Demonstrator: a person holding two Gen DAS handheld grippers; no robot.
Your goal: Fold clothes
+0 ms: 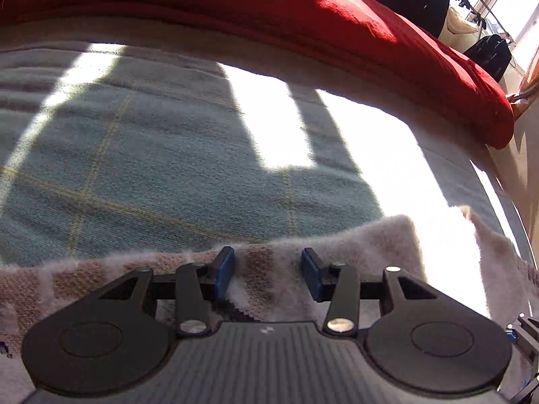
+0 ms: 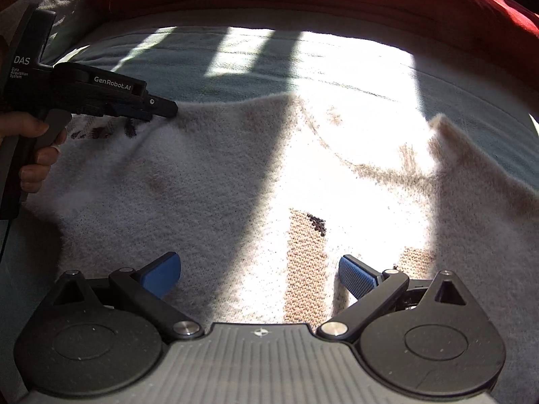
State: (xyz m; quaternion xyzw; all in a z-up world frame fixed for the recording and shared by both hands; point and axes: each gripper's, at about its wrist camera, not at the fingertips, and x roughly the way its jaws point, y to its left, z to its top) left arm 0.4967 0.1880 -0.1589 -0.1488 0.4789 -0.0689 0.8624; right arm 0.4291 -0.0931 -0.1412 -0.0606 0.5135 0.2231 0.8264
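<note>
Left wrist view: the left gripper is standing part open, its 2 blue pads straddling the upper hem of the fuzzy cream sweater without pinching it. The hem is running crosswise just beyond the fingertips. The green plaid blanket is lying ahead, a red cover past it, and hanging clothes by a window.

Right wrist view: the right gripper is hovering wide open and empty above the sweater's middle. The person's hand is holding the left tool at the far-left hem, making it the nearer for a fold. Sunlight is striping the blanket.
</note>
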